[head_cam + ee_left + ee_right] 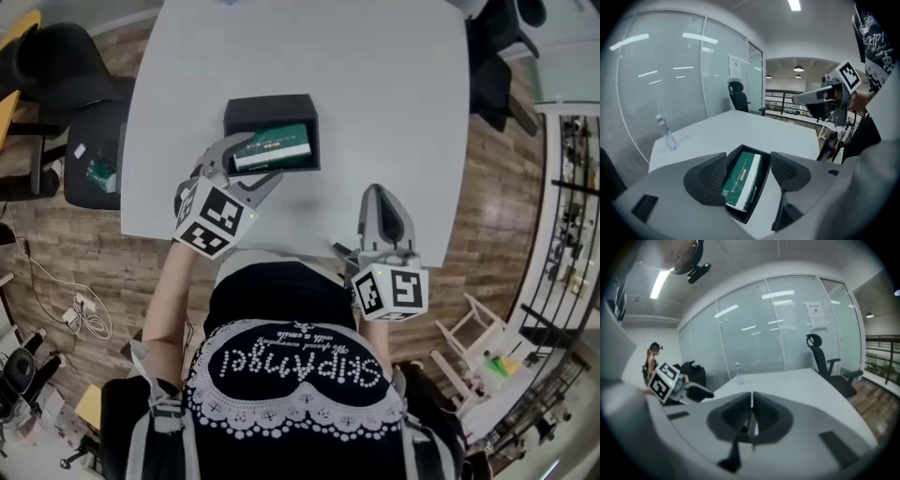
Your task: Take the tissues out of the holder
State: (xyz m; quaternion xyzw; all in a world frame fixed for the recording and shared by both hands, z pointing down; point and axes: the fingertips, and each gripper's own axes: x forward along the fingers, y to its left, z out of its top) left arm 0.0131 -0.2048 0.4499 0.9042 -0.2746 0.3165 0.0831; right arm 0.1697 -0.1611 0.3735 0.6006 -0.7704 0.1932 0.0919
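Tissues, in a green and white pack (272, 148), are lying inside the black open-topped holder (272, 112), which is sitting on the white table (375, 94) in front of us. The pack is resting tilted, with its white side facing our body.

We are holding the left gripper (255, 159) at the holder's near left corner, angled down toward it. In the left gripper view its jaws are standing wide apart, and the pack (743, 180) is showing in the gap between them, inside the holder (761, 187). The pads are not pressing on it, so this gripper (749, 171) is gripping nothing.

We are keeping the right gripper (382, 202) over the table's near edge, well apart from the holder. In the right gripper view its jaws (752, 401) are sitting closed together with nothing between them.

Farther off, a water bottle (665, 133) is standing on the table, and a black office chair (738, 96) is waiting at the far end, by the glass wall.
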